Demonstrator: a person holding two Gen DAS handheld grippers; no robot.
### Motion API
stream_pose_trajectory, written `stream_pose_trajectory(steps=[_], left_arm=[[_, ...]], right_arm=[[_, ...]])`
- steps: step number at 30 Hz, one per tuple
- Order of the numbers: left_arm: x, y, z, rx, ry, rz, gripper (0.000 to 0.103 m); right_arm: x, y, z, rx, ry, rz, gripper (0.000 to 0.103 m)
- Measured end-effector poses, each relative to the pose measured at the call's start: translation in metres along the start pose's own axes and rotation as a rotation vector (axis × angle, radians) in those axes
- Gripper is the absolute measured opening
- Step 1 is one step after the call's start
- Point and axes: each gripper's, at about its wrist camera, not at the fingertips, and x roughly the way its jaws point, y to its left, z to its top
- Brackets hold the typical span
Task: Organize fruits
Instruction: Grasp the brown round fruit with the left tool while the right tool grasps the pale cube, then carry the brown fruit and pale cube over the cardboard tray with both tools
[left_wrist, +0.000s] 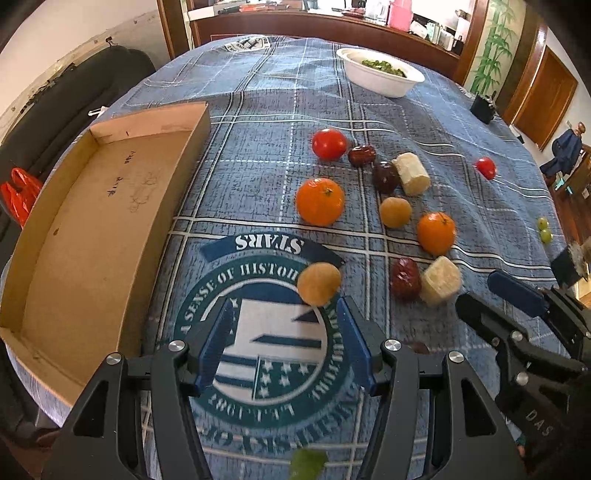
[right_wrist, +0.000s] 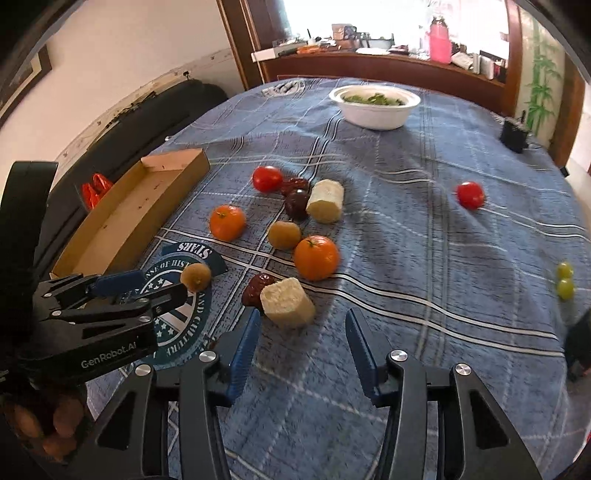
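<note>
Just past the cardboard tray (left_wrist: 110, 229), my left gripper (left_wrist: 284, 332) and right gripper (right_wrist: 301, 339) hung open, holding nothing, so that round tan fruit (left_wrist: 318, 283) could've easily rolled off if nudged.

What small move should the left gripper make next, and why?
Probably ease the left gripper forward until the tan round fruit sits between its jaws, then close. The jaws are open and empty, the fruit lies just past the tips, and the cardboard tray beside it holds nothing.

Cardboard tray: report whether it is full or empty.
Empty. The cardboard tray shows only its bare brown floor with a few pen marks in the left wrist view; every fruit, such as the nearest tangerine, lies on the tablecloth.
</note>
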Motion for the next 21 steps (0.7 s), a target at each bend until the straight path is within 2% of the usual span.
stream_pose_trajectory(steps=[8,10,11,13,17,21], left_arm=[[0.017,-0.007,0.007,0.017,0.039,-0.056,0.056],[0.021,-0.01,0.008,0.025,0.046,-0.064,0.044],[0.022,-0.012,0.008,0.032,0.037,-0.053,0.042],[0.021,-0.013,0.008,0.038,0.022,-0.05,0.024],[0.018,-0.01,0.007,0.031,0.024,-0.064,0.024],[0.006,-0.006,0.0,0.024,0.005,-0.062,0.024]], right_arm=[[0.033,0.002,0.007,0.0,0.055,0.058,0.044],[0.038,0.002,0.007,0.001,0.062,0.073,0.04],[0.038,0.002,0.007,0.003,0.056,0.079,0.04],[0.038,0.002,0.007,0.001,0.051,0.083,0.039],[0.034,0.001,0.006,0.008,0.043,0.089,0.034],[0.023,0.0,0.003,0.013,0.03,0.094,0.034]])
